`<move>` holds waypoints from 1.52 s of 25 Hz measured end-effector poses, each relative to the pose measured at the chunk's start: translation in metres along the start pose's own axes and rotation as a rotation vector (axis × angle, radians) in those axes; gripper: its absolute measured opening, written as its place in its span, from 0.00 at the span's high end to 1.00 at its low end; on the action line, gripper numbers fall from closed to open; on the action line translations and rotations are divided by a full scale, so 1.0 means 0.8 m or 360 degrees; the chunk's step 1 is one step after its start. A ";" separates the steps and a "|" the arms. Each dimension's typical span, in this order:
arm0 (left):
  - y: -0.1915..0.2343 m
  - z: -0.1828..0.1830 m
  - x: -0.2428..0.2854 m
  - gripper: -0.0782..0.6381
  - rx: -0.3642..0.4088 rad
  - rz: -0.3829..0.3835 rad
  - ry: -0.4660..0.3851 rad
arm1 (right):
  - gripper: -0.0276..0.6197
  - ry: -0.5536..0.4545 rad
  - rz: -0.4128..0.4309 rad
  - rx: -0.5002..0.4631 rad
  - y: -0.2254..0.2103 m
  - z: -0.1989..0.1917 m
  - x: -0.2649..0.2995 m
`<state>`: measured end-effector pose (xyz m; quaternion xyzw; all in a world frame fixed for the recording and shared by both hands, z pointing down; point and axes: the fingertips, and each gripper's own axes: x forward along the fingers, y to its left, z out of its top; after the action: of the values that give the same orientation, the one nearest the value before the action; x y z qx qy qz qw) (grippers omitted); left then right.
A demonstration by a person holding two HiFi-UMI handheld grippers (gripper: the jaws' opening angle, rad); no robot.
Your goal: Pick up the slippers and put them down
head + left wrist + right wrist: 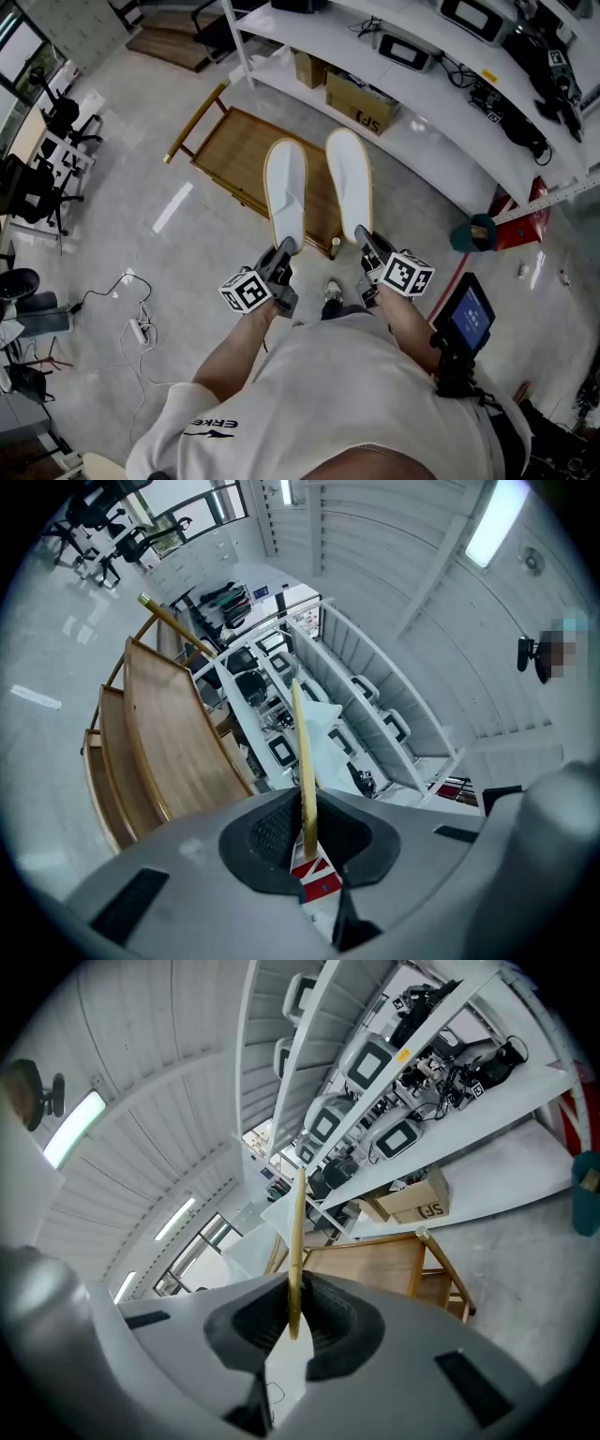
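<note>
1. We're clamping the left gripper (307,834) on the heel end of a thin white fabric slipper with a tan sole rim (302,752). The pads are biting only a narrow strip, edge-on.
2. The right gripper (293,1321) is doing the same on the second white tan-rimmed slipper (297,1241): jaws closed on the heel end, shallow bite.
3. Both slippers are sticking out ahead of the jaws, side by side and apart, held up off the grey concrete floor (112,206). From the head view they're overlapping the brown wooden tiered rack (234,155).
4. Risk: we're holding long, floppy soles by one end. A quick swing would be levering the toe about the pads, so a slipper could be pivoting or sliding out.
5. Risk: the toes are pointing at the white metal shelving (422,112) and its brown cardboard box (361,105). Reaching forward while lowering could be clipping a shelf edge or the rack's rail.
6. Risk: letting go from this height. Light, flat slippers would likely be flipping or landing crooked, so we're judging that the jaws need to be low before opening.
</note>
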<state>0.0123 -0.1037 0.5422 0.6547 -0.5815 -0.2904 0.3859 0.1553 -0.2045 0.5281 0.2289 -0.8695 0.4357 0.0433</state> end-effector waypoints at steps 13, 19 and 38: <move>-0.054 0.015 -0.036 0.85 0.0016 -0.0132 -0.0046 | 0.91 -0.0145 0.0111 0.0023 0.074 0.001 -0.049; -0.065 0.008 -0.043 0.85 0.0026 -0.0159 -0.0041 | 0.91 -0.0163 0.0114 0.0011 0.081 -0.004 -0.063; -0.081 -0.004 -0.049 0.85 0.0008 -0.0183 -0.0047 | 0.91 -0.0174 0.0119 0.0019 0.078 -0.005 -0.083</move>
<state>0.0440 -0.0629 0.4869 0.6836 -0.5494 -0.3202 0.3582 0.1864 -0.1452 0.4662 0.2200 -0.8758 0.4291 -0.0219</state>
